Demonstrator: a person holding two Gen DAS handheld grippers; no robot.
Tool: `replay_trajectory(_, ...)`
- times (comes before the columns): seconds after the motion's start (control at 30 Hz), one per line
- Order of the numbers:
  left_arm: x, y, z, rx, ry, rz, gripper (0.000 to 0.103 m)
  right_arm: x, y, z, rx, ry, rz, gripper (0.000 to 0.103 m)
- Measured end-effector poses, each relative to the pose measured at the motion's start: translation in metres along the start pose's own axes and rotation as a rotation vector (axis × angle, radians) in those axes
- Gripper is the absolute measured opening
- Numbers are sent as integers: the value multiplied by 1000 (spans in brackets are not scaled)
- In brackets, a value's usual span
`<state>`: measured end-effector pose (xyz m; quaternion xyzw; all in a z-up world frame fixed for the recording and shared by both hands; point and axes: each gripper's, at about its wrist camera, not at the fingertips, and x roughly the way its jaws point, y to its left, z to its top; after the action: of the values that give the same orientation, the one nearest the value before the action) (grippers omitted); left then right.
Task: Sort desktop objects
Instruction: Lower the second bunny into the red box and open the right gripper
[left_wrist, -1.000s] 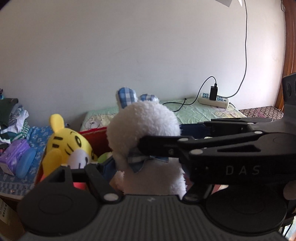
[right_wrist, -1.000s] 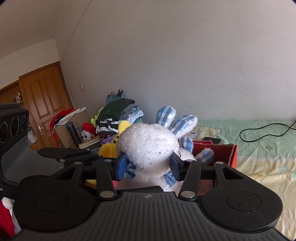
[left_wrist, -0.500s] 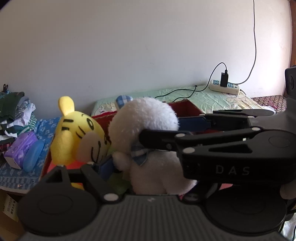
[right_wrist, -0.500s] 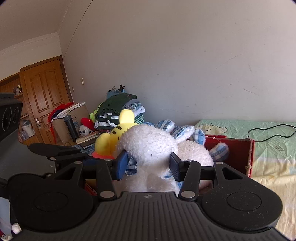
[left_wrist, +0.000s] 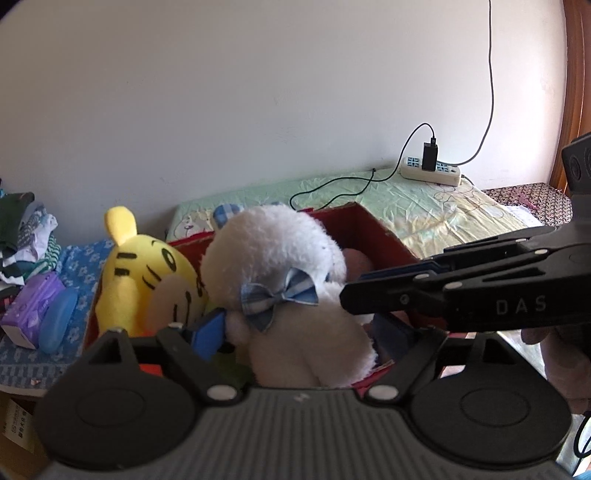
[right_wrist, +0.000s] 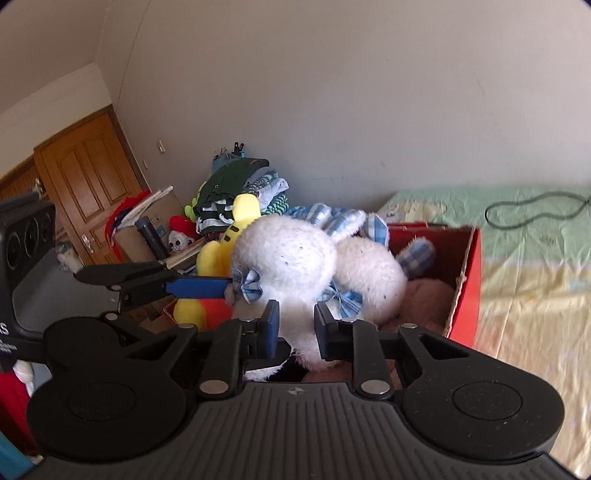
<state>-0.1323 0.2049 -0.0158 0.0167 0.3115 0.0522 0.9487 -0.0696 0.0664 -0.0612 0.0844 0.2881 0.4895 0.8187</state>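
Fluffy white rabbit (left_wrist: 280, 280) now lower in red cardboard box (left_wrist: 373, 236)

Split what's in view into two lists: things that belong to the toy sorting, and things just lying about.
Part of the job:
- white plush rabbit, lying in the box
- yellow tiger plush
- red box
- left gripper, jaws wide around the rabbit
- right gripper, jaws drawn close together

Lying about:
- power strip
- pile of clothes
- purple tissue pack
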Motion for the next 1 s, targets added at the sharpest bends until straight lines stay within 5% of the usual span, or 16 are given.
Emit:
replay_trajectory(0.13,4,1,2,-12,9,-20,89,8,-4,1,57,15,15,21)
replay_trajectory(0.37,0,4,14,-40,-56,-49,89,0,-17,12,203,-81,81,30)
replay_trajectory(0.57,-2,-25,9,83,-82,-7,92,5,-14,8,202,-25,85,36)
replay_trajectory(0.87,-5,-78,-2,293,-131,-136,99,-40,-28,1,205,-68,14,27)
replay_trajectory(1.0,5,-79,-1,291,-117,-174,97,-40,-35,1,215,-99,-61,28)
